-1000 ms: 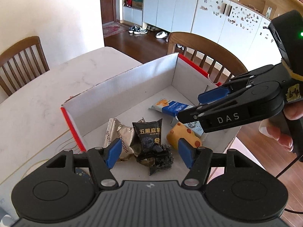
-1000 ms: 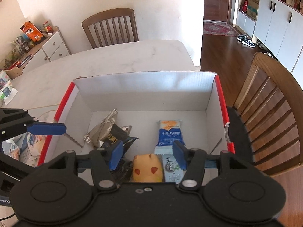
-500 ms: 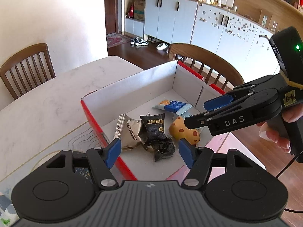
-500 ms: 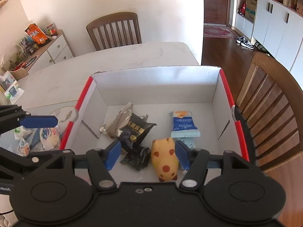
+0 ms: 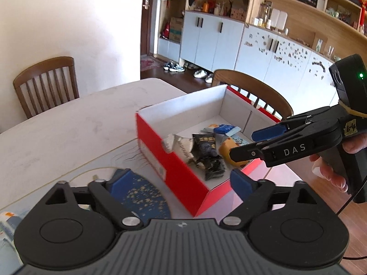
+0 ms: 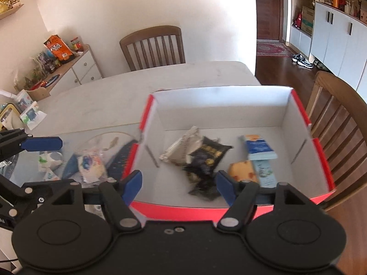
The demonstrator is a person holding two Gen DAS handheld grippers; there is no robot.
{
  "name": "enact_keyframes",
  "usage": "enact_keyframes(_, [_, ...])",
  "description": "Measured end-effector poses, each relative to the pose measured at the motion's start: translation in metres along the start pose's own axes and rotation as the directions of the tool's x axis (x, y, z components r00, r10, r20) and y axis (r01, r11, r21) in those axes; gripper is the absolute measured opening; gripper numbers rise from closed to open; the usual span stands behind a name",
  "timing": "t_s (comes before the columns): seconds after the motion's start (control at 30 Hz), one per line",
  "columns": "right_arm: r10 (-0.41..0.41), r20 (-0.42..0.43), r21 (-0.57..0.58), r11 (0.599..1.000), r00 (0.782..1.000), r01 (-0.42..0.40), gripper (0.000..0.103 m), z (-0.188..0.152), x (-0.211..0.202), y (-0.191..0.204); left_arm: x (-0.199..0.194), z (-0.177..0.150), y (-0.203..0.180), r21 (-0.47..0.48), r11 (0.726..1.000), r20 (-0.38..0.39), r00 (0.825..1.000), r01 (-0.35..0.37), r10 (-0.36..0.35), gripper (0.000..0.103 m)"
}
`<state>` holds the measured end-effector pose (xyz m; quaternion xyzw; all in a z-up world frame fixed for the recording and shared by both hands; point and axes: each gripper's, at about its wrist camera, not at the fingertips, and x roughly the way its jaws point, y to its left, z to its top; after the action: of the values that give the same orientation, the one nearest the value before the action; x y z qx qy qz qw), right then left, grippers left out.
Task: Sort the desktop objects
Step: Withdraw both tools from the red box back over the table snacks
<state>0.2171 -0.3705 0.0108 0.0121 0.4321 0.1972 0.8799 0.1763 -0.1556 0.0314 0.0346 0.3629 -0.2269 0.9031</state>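
Note:
A red box with a white inside (image 6: 229, 112) (image 5: 174, 160) stands on the table. In it lie a silver packet (image 6: 181, 149), a black packet (image 6: 206, 158) (image 5: 206, 146), a blue cracker packet (image 6: 258, 147) (image 5: 223, 129) and a yellow spotted toy (image 6: 242, 170) (image 5: 227, 149). My left gripper (image 5: 179, 181) is open and empty, above the table left of the box's near corner. My right gripper (image 6: 177, 185) is open and empty, above the box's near wall; in the left wrist view its fingers (image 5: 268, 133) reach over the box.
Left of the box on the table lie a dark blue speckled item (image 5: 137, 190) (image 6: 123, 153), a wrapped white bun (image 6: 90, 166) and small packets (image 6: 47, 160). Wooden chairs stand at the far side (image 6: 152, 45) and right (image 6: 337, 119). A sideboard (image 6: 68, 73) holds clutter.
Both grippers have pulled back and up from inside the box, and the left one has moved leftward. Both stayed open and empty. The items stay in the box.

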Motion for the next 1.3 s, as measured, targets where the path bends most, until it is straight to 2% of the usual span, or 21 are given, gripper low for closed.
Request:
enact_keyframes(0.27, [0.036, 0.034, -0.043, 0.998, 0.999, -0.035, 0.072, -0.002, 0.006, 0.063, -0.036, -0.032, 0.042, -0.024, 1.000, 0.029, 0.999, -0.019, 0.020, 0.103])
enact_keyframes(0.47, [0.061, 0.048, -0.094, 0.994, 0.997, -0.056, 0.072, -0.005, 0.015, 0.111, -0.057, -0.061, 0.075, -0.060, 0.997, 0.038, 0.998, -0.048, 0.050, 0.103])
enact_keyframes(0.73, [0.072, -0.004, -0.145, 0.987, 0.997, -0.072, 0.072, -0.013, 0.039, 0.161, -0.075, -0.107, 0.125, -0.168, 0.979, 0.032, 0.992, -0.113, 0.120, 0.103])
enact_keyframes(1.03, [0.060, -0.067, -0.186, 0.980, 0.996, -0.072, 0.072, -0.019, 0.072, 0.200, -0.075, -0.157, 0.162, -0.244, 0.958, -0.038, 0.989, -0.150, 0.145, 0.103])
enact_keyframes(1.3, [0.026, -0.097, -0.254, 0.966, 0.995, -0.050, 0.072, -0.017, 0.102, 0.221, -0.055, -0.168, 0.177, -0.253, 0.951, -0.048, 0.984, -0.177, 0.170, 0.103])
